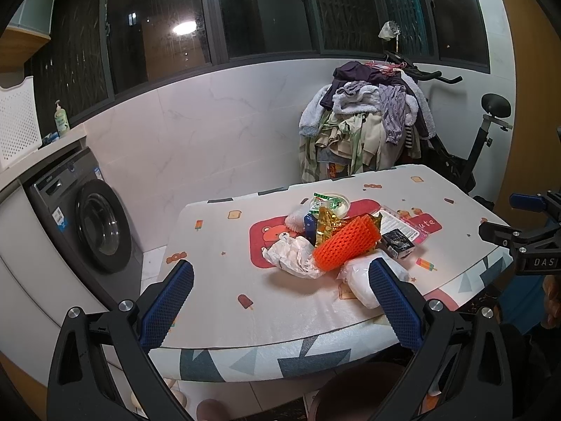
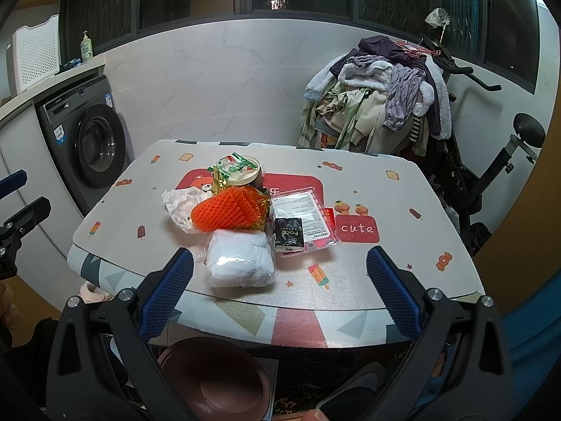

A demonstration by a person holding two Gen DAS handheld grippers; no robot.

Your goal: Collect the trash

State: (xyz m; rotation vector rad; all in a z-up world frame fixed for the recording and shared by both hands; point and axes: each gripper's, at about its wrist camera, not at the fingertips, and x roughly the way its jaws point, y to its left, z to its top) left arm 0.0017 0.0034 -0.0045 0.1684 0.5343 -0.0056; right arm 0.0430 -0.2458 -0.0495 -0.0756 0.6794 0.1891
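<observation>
A heap of trash lies on the table point(image 1: 224, 280): an orange foam net point(image 1: 345, 245), crumpled white paper point(image 1: 294, 256), a white plastic bag point(image 1: 361, 280), a black sachet point(image 1: 398, 242), a pink blister pack point(image 1: 403, 222), gold foil and a round cup point(image 1: 333, 203). My left gripper point(image 1: 280, 301) is open and empty, short of the heap. My right gripper point(image 2: 280, 291) is open and empty at the table's front edge, just before the white bag point(image 2: 240, 263). The orange net point(image 2: 228, 212), black sachet point(image 2: 289, 233) and a brown bin point(image 2: 214, 382) below the table show in the right wrist view.
A washing machine point(image 1: 91, 224) stands at the left under a counter. A pile of clothes point(image 1: 364, 126) hangs on an exercise bike point(image 1: 491, 133) behind the table. The right gripper's body point(image 1: 526, 242) shows at the right edge of the left wrist view.
</observation>
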